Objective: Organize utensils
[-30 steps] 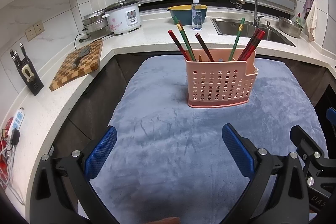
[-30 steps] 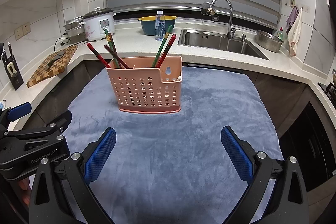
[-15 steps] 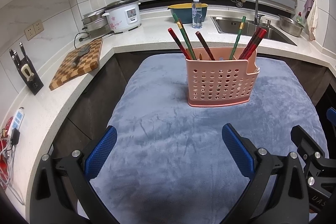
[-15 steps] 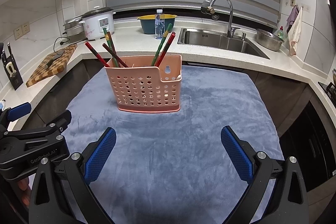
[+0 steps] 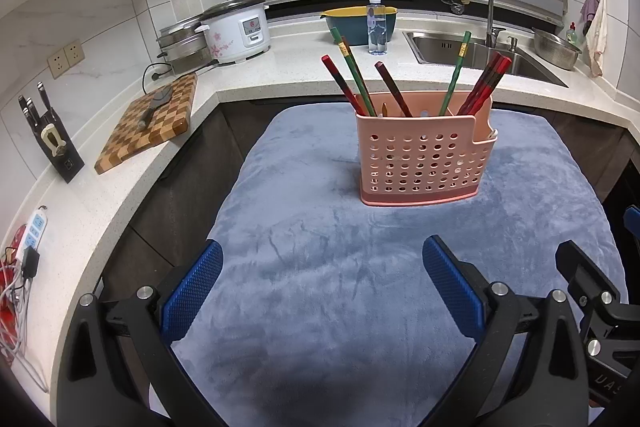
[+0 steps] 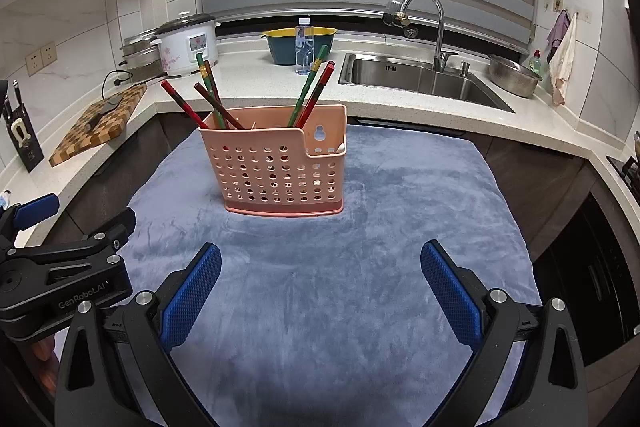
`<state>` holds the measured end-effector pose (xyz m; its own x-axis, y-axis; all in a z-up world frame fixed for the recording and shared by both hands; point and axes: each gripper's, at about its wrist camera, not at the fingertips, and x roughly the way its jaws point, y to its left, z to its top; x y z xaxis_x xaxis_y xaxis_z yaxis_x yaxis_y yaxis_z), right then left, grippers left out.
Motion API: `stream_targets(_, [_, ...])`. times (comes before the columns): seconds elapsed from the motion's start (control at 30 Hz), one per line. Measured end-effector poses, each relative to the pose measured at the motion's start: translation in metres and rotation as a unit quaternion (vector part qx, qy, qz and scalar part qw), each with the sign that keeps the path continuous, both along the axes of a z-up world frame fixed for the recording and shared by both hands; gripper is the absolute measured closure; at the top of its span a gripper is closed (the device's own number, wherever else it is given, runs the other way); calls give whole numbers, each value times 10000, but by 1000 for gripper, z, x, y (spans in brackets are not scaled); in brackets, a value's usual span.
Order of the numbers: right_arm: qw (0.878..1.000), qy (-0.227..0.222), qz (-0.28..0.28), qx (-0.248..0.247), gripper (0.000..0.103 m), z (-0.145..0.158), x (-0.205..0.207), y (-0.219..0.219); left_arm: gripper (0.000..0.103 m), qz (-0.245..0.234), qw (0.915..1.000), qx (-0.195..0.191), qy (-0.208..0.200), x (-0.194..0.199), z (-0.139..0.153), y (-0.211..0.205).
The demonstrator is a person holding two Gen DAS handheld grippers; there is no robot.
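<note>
A pink perforated utensil holder [image 5: 424, 155] stands upright on the grey-blue cloth [image 5: 320, 267]; it also shows in the right wrist view [image 6: 280, 167]. Several red, dark brown and green chopsticks [image 5: 360, 83] lean in its compartments, also seen from the right [image 6: 308, 91]. My left gripper [image 5: 322, 279] is open and empty, well short of the holder. My right gripper [image 6: 320, 279] is open and empty, also short of it. The left gripper's body [image 6: 60, 275] shows at the right view's left edge.
A white counter [image 5: 280, 67] wraps around behind, with a checkered cutting board [image 5: 152, 123], knife block [image 5: 48, 135], rice cooker [image 5: 236, 31], water bottle [image 5: 377, 27], teal bowl [image 5: 352, 23], and sink with tap [image 6: 420, 79]. A power strip [image 5: 34, 231] lies at far left.
Both views have shifted very slightly; the holder sits a touch lower and nearer in the right view. Both grippers stay open and nothing on the cloth has moved.
</note>
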<state>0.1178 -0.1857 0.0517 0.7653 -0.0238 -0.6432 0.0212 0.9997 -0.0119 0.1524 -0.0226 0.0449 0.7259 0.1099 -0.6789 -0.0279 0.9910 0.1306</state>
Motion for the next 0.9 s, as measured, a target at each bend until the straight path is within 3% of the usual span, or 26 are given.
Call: stream_targets(0.9, [10000, 16, 4, 2, 7, 0, 1, -1, 7, -7, 10000, 6, -15, 1, 0, -2])
